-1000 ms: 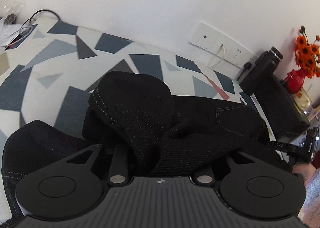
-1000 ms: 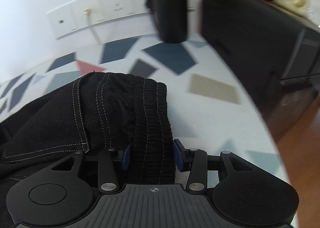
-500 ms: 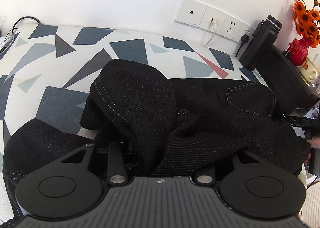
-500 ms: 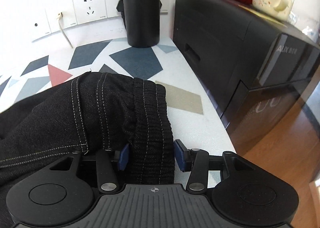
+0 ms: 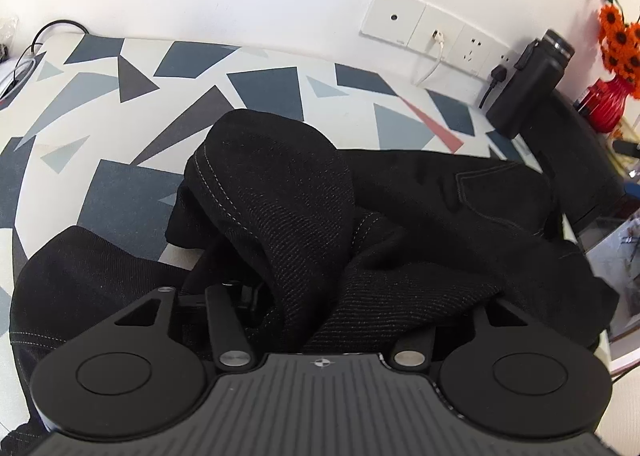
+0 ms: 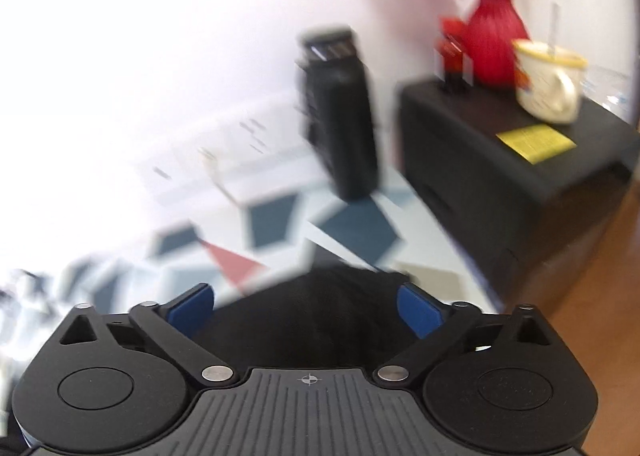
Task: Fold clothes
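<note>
**Black denim bunched at centre; right claw released**

The black denim garment [image 5: 400,216] lies rumpled across the patterned table [image 5: 260,88], filling centre frame. The left claw [image 5: 320,320] is buried in a raised fold; whether it is clenched, I cannot tell. The right claw [image 6: 306,306] stands spread, blue pads [image 6: 418,308] clear of cloth, tilted toward the flask [image 6: 340,112], apparently repositioning.

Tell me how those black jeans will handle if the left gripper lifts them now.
The black jeans will probably sag and drape: they already lie in soft humps and folds. The thick denim weave and stitched seams suggest some weight, so the free end likely drags across the patterned tabletop. They look unlikely to slip.
</note>
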{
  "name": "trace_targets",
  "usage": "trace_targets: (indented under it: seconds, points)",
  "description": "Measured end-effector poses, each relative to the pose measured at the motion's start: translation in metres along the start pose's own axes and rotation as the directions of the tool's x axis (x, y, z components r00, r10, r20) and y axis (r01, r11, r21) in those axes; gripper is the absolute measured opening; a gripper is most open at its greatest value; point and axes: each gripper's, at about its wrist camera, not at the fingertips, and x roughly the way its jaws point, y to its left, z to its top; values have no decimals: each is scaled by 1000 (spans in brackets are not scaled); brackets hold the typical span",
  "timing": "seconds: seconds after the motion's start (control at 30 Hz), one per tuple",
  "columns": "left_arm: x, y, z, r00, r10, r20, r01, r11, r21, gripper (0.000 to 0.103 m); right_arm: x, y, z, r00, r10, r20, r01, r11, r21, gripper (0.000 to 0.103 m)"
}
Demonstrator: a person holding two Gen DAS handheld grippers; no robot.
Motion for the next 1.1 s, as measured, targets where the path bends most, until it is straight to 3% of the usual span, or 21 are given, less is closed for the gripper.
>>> trace_targets:
  seconds: [0.07,0.1,0.2,0.3,0.5,0.63,0.77,0.83,0.87,0.93,1.03,1.1]
  points:
    - [-15,10,1,999,-19,32,21,999,-41,76,-15,15,13,997,75,34,-75,997,2,102]
    - [-24,15,1,998,-18,53,21,998,-54,78,-22,22,19,993,109,51,-109,994,-5,102]
    - [-49,29,2,993,9,115,-2,999,-54,83,-36,39,31,974,204,98,-199,978,-56,102]
    - [-76,50,2,981,68,183,-54,995,-78,88,-31,51,41,970,222,96,-216,974,-67,102]
    - [-114,91,-1,946,198,255,-152,970,-189,89,-26,76,64,956,271,109,-263,961,-84,102]
    - [-125,109,1,930,246,275,-185,955,-230,89,-51,92,97,916,358,180,-348,934,-84,102]
    - [-113,112,-6,948,221,228,-192,971,-144,89,-82,107,126,846,458,272,-442,889,-122,102]
    - [-102,112,-14,960,212,186,-198,976,-89,89,-84,112,127,829,489,271,-468,872,-144,102]
    - [-96,110,-21,967,199,161,-191,980,-60,89,-77,113,124,834,492,251,-471,871,-142,102]
    - [-90,106,-35,976,170,137,-174,985,12,89,-53,115,107,876,452,169,-438,891,-116,102]
    - [-86,96,-53,981,154,116,-169,977,131,89,-21,107,59,947,317,56,-312,947,-82,102]
    - [-85,94,-59,989,111,93,-126,977,170,89,1,102,28,975,221,-23,-222,973,-68,102]
